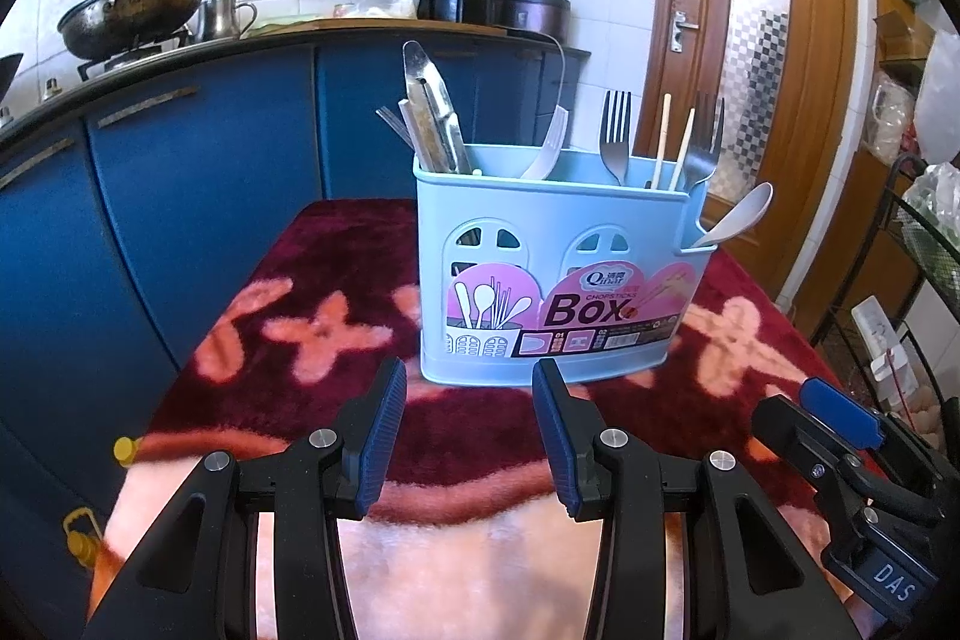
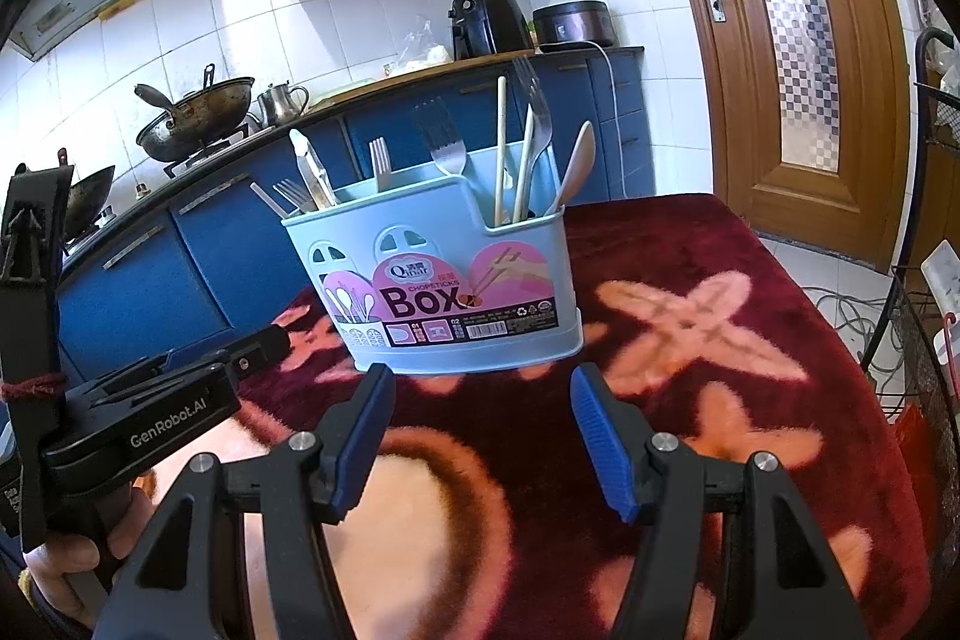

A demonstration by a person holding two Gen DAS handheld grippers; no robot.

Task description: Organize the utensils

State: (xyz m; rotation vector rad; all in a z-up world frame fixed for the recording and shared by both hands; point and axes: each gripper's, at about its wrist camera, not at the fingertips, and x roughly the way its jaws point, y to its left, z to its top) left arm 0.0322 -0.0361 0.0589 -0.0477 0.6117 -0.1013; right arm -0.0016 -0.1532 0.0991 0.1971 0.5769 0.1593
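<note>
On the left, the left gripper hovers with its blue pads parted and nothing between them, low over the dark red blanket. Just ahead stands the pale blue utensil box, upright on the blanket, holding tongs at its left end, forks and chopsticks further right, and a white spoon in the side pocket. To the right, the right gripper also gapes empty near the box's base
</note>
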